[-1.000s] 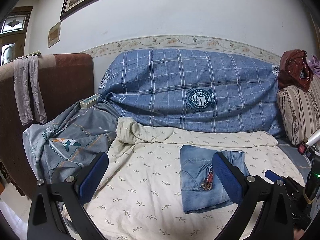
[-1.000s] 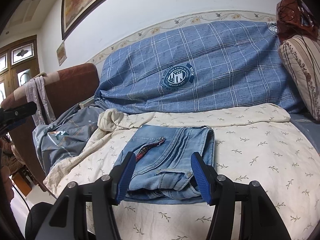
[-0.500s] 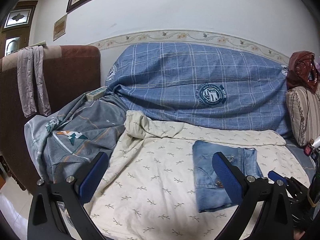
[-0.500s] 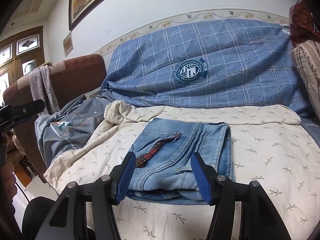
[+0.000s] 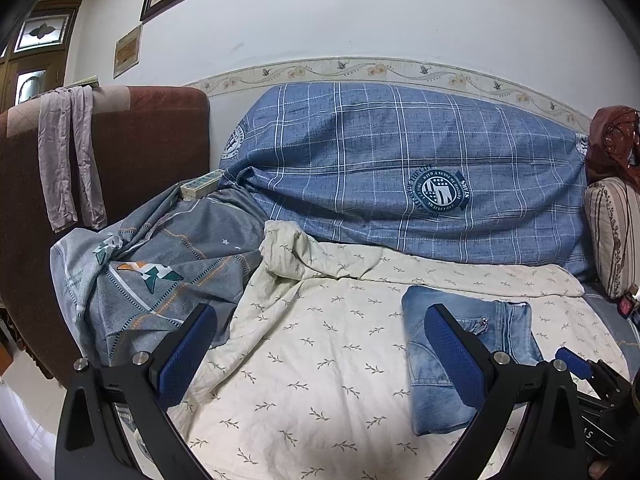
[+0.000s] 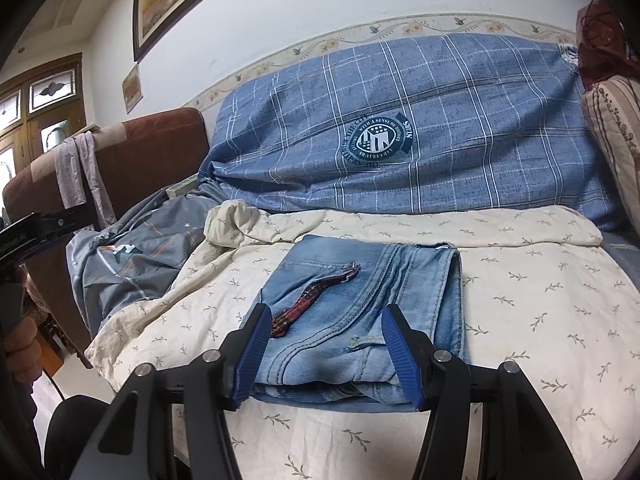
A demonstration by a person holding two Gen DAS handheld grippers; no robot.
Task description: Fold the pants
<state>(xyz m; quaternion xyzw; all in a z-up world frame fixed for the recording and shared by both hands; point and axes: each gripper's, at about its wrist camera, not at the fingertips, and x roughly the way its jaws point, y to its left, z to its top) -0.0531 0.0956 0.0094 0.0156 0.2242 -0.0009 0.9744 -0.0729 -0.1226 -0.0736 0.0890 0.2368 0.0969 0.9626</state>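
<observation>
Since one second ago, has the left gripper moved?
Yes. In the left wrist view the folded jeans and blue checked cover slid rightward, so the open left gripper shifted left, away from them.

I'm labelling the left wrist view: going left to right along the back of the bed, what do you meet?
Grey cloth hung on the brown headboard → white power strip → blue plaid cover with its round emblem → striped pillow.
</observation>
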